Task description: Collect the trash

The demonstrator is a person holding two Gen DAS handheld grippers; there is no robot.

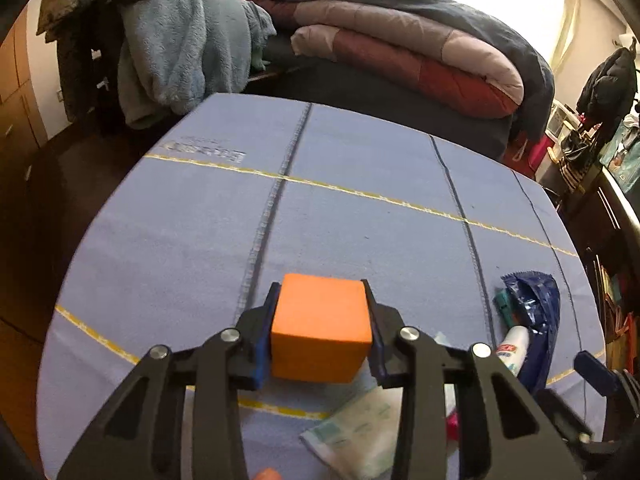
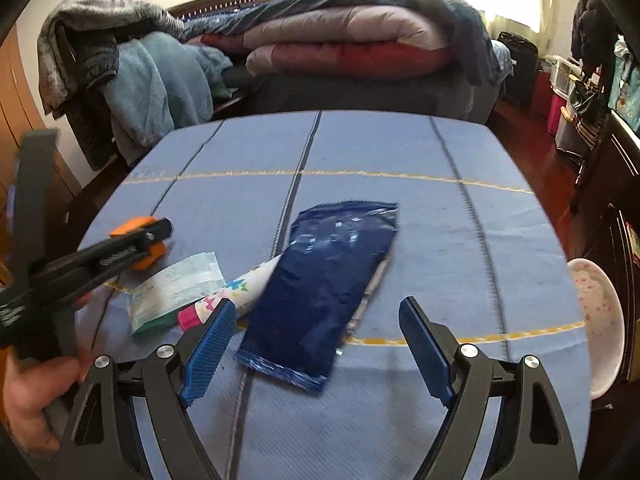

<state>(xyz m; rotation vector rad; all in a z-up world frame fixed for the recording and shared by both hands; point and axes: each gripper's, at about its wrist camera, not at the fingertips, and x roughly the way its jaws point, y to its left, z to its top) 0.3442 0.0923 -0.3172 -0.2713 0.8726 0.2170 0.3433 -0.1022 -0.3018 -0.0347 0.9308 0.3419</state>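
Left gripper (image 1: 320, 332) clamped on an orange foam cube (image 1: 320, 330), blue pads pressed flat against two opposite faces, matte and square-edged, held just above the worktop (image 1: 360, 200). Worktop covered in a soft blue woven cloth crossed by dark stitched seams and thin yellow lines.

Below and right of the left gripper, a pale green-and-white paper packet (image 1: 360, 432), flat and crinkled. Farther right, a white tube (image 1: 514, 346) with printed colours, partly under a glossy dark blue foil wrapper (image 1: 536, 308).

Right gripper (image 2: 316, 344) wide open, nothing between its ribbed blue pads, hovering over the near end of the same foil wrapper (image 2: 324, 288). Wrapper long and rectangular, shiny and wrinkled, lying flat, long axis running away from the gripper and leaning right, crimped ends near and far. Left of the right gripper, the tube (image 2: 244, 288) pointing its tapered end toward the wrapper, pink cap nearest the left pad; paper packet (image 2: 176, 288) beyond it. Far right, a pale speckled bowl (image 2: 600, 320) at the worktop edge. At lower left, a hand (image 2: 32, 396) holding the left gripper's handle.
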